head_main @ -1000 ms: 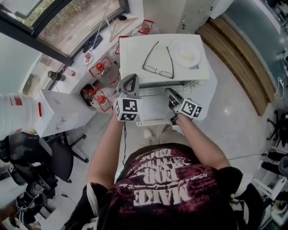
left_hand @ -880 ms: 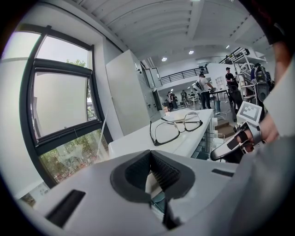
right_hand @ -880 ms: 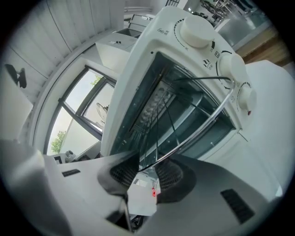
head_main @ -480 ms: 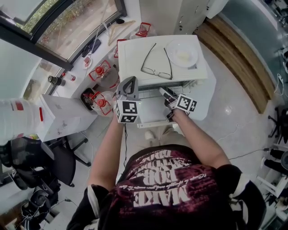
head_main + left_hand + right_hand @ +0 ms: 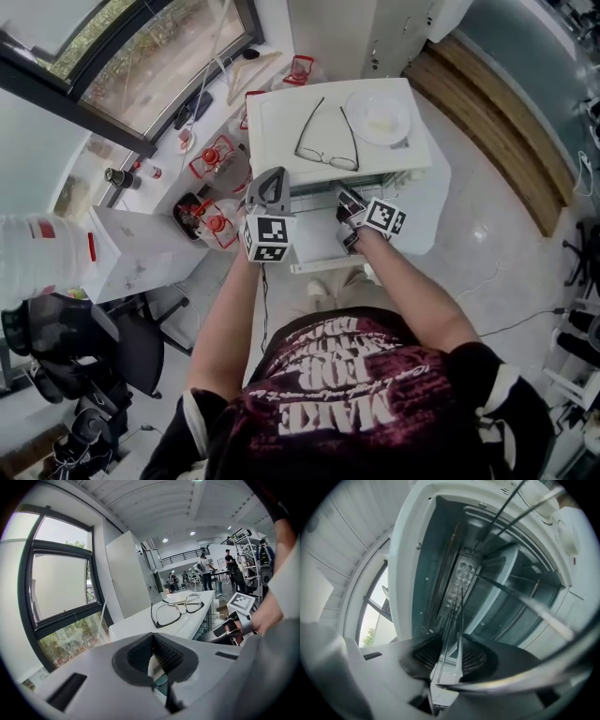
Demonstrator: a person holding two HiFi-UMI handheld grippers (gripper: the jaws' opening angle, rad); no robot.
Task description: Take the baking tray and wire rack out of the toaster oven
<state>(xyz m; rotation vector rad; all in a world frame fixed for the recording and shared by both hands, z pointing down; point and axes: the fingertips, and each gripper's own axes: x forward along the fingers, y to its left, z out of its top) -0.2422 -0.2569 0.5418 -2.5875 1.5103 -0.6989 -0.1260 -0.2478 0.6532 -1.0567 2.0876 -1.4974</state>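
1. Head view: the left forearm (image 5: 225,328) and right forearm (image 5: 412,291) both stretch forward from the body, bare. The left gripper (image 5: 271,178) is held at the left front corner of the one white toaster oven (image 5: 281,127). The right gripper (image 5: 345,200) reaches into the oven's mouth, above its one lowered door (image 5: 314,246). There are two grippers, each bearing one marker cube. On the oven's top lie one pair of glasses (image 5: 326,136) and one plate (image 5: 378,117). The wire rack (image 5: 312,193) shows as a pale grille at the mouth.

2. Left gripper view: the jaws are pressed together at their tips with nothing between them. The oven's top runs off to the right with the one pair of glasses on it. The right gripper shows at the right edge.

3. Right gripper view: the picture is rolled, so the oven's cavity stands on end. The jaws have just been closing, and the pads pinch the thin front wires of the one wire rack, which runs back into the cavity. The baking tray cannot be told apart from the rack here.
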